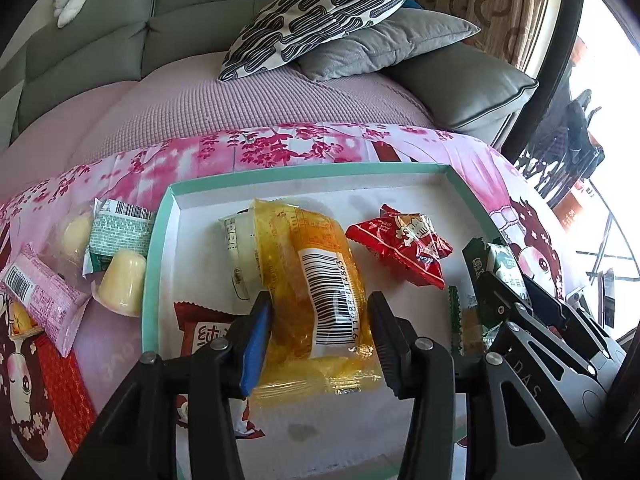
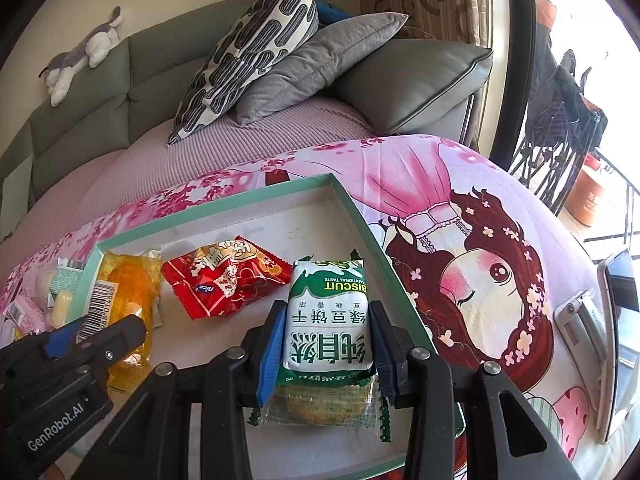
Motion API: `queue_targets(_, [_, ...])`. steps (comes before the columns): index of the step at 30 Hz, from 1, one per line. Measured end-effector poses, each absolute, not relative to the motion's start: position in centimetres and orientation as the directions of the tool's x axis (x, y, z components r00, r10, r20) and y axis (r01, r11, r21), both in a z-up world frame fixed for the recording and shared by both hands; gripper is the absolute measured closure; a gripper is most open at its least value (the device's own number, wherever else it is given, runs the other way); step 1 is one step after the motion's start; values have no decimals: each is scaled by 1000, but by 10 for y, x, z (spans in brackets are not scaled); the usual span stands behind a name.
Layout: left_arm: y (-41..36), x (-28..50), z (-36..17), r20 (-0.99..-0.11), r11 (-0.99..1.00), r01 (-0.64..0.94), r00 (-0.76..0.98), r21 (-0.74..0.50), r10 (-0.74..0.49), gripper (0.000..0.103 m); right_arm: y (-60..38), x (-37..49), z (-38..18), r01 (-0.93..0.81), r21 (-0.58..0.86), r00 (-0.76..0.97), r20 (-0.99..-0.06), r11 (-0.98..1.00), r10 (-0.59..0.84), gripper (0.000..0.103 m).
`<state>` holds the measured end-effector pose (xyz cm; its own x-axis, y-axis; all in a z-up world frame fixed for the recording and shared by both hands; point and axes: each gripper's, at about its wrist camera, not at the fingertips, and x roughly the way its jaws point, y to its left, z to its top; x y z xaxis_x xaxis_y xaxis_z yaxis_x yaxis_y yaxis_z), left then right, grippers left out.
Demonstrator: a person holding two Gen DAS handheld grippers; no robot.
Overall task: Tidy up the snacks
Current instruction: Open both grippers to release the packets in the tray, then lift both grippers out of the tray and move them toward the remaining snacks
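A shallow teal-rimmed box (image 1: 312, 171) (image 2: 224, 202) lies on a pink printed cloth. My left gripper (image 1: 320, 332) is shut on a yellow see-through snack packet (image 1: 320, 280) with a barcode, held over the box; it also shows in the right wrist view (image 2: 124, 300). My right gripper (image 2: 328, 344) is shut on a green-and-white biscuit packet (image 2: 328, 320) over the box's right side, above another clear green-edged packet (image 2: 320, 404). A red packet (image 1: 400, 244) (image 2: 228, 280) lies in the box between them. A white-green packet (image 1: 236, 248) lies under the yellow one.
Left of the box lie a pink bar (image 1: 40, 300), two pale jelly cups (image 1: 122, 286), and a green packet (image 1: 120, 232). A red-white packet (image 1: 204, 328) lies in the box's near left. Behind is a grey sofa (image 1: 100, 52) with cushions (image 1: 320, 12). A phone (image 2: 620, 340) lies at right.
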<state>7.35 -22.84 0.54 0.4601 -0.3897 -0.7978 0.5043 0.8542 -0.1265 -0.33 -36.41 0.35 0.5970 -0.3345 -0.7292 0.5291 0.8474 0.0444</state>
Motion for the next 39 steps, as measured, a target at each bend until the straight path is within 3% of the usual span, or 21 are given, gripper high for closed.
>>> queue_targets(3, [-230,71,7,-798,851,510,460,-122,-390,43,-363,-2,3,530,35,590,-733,847,-339,57])
queue_targets(21, [-211,66,31,-789,886,457,517,-72,-331,41,-361,-2,5,519,9,583,-735,854,-346,15])
queue_targets(34, [-166,91,29,-786,954,284,566,-99,-250,40,-358,-3,10,517,20,588,-735,856,-338,14])
queue_targets(35, [-163,93,27,-787,958,269,568,-97,-239,37,-357,-3,10,514,21,589,-735,858,-335,14])
queue_targets(37, [-158,96,24,-790,967,239,573,-93,-217,16,-355,-2,11,507,20,592,-734,862,-332,14])
queue_targets(39, [-153,98,21,-790,970,221,575,-99,-211,16,-352,0,12,498,24,599,-732,867,-324,13])
